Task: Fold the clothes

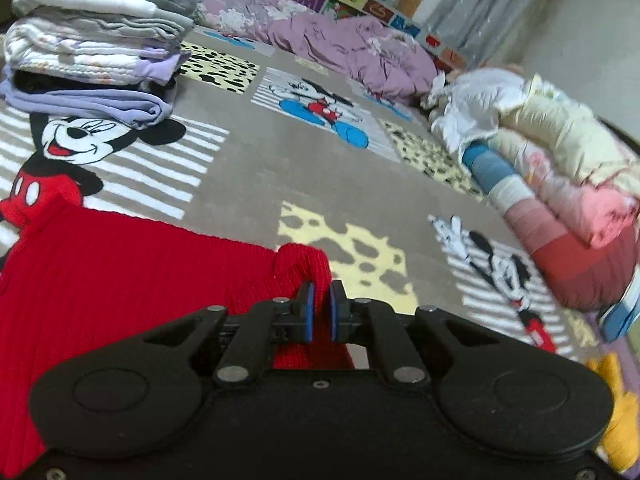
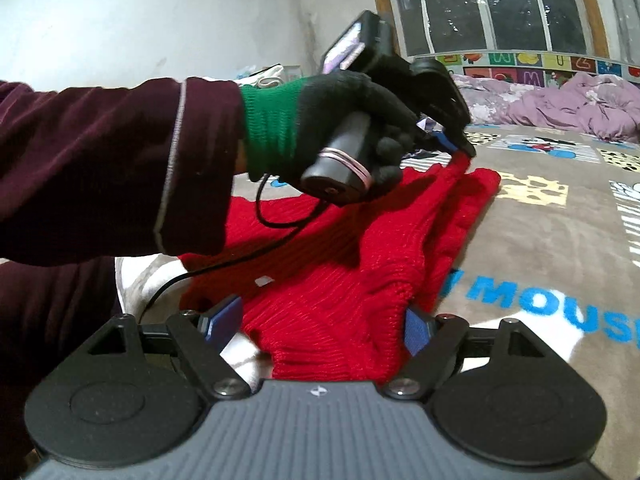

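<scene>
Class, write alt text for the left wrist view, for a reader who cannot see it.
The left gripper, shut, pinches a raised fold of a red sweater lying on a cartoon-mouse blanket. A stack of folded clothes sits at far left, rolled bedding at right.

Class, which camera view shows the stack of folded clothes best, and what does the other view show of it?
The left wrist view: the stack of folded clothes sits at upper left on the cartoon blanket, its grey, white and lilac layers clear. The right wrist view shows nothing of it; a sleeve and the red sweater fill that side.
</scene>
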Demonstrator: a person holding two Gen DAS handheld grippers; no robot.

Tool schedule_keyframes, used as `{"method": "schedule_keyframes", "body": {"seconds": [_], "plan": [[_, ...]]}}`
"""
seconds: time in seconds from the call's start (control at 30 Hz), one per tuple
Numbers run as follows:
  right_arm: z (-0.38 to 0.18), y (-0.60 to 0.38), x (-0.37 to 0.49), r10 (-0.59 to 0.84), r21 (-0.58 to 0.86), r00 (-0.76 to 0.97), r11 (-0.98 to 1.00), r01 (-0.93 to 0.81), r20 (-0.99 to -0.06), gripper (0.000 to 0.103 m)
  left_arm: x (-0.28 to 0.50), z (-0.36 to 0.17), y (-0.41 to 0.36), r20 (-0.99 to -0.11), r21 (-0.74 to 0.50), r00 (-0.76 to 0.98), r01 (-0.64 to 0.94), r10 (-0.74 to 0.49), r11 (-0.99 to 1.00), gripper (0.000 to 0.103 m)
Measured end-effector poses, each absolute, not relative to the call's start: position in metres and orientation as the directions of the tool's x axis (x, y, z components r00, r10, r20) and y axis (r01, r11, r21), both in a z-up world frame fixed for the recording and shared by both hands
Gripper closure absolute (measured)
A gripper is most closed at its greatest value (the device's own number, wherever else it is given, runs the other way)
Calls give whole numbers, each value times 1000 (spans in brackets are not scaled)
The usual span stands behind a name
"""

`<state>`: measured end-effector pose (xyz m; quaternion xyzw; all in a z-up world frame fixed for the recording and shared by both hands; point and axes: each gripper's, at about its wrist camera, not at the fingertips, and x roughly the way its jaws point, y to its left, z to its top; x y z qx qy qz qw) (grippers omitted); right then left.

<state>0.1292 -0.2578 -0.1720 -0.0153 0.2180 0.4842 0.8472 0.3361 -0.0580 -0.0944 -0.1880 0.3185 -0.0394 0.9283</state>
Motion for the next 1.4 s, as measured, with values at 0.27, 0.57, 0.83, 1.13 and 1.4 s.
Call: {"method": "schedule_keyframes", "body": {"seconds": [0.27, 0.57, 0.83, 1.13, 1.4], "plan": [[-172, -256, 128, 811, 178, 433, 529, -830, -394, 21, 345, -95, -81, -620, -227, 763, 48, -182, 973, 60], [-164, -280, 118, 751, 156, 562, 637, -755, -348, 21, 288, -59, -51, -542, -167, 810, 158, -225, 973, 62], [-146, -264, 105, 764, 16, 606, 624, -781, -221, 30, 248, -77, -59, -568, 29, 780, 340, -265, 940, 78], [-163, -234, 133, 748, 66, 522, 595, -801, -411, 27, 284, -116, -89, -629, 191, 748, 413, -211, 891, 78], [-167, -232, 136, 764, 134, 486, 584, -800, -425, 23, 289, -125, -93, -642, 213, 748, 382, -166, 899, 76]]}}
